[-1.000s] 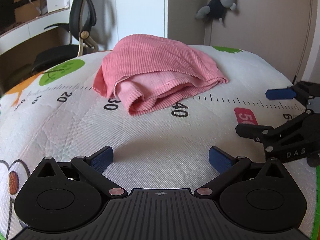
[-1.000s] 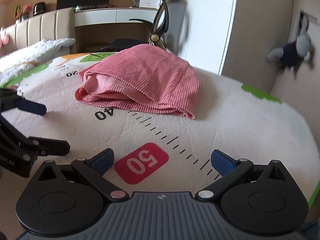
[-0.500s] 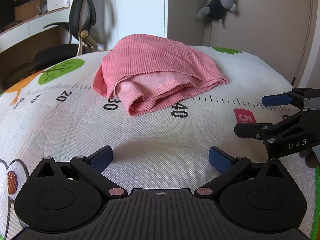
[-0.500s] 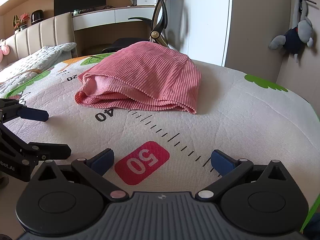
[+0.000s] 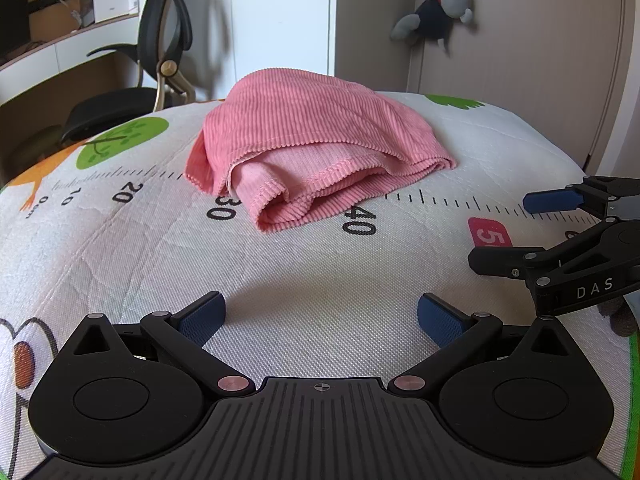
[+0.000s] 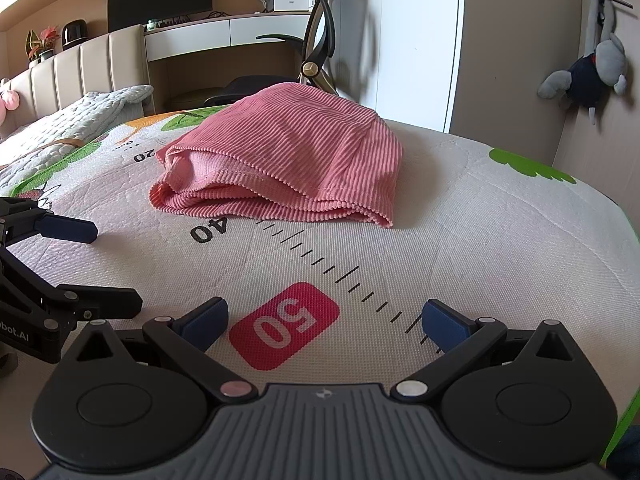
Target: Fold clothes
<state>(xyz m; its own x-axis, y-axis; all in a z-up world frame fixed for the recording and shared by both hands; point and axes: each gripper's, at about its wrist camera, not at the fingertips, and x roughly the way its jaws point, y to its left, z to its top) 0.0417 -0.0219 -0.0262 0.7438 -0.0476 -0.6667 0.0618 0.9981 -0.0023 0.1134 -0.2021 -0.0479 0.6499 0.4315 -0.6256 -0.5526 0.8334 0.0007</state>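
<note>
A pink ribbed garment [image 5: 316,148] lies folded in a thick bundle on the printed mat [image 5: 320,280], between the 30 and 40 marks. In the right wrist view the same pink garment [image 6: 292,160] sits ahead and slightly left. My left gripper [image 5: 322,316] is open and empty, low over the mat well short of the garment. My right gripper [image 6: 324,322] is also open and empty, above the red 50 patch [image 6: 284,326]. Each gripper shows at the edge of the other's view: the right gripper [image 5: 516,232] on the right, the left gripper [image 6: 108,268] on the left.
An office chair [image 5: 152,72] and desk stand behind the mat on the left. A grey plush toy [image 5: 436,12] hangs on the wardrobe door. A quilted pillow [image 6: 76,116] and headboard lie far left. The mat's green edge [image 6: 624,412] runs close on the right.
Both grippers have drifted slightly, staying open. The right gripper has lowered a little in the left view. The garment has not moved.
</note>
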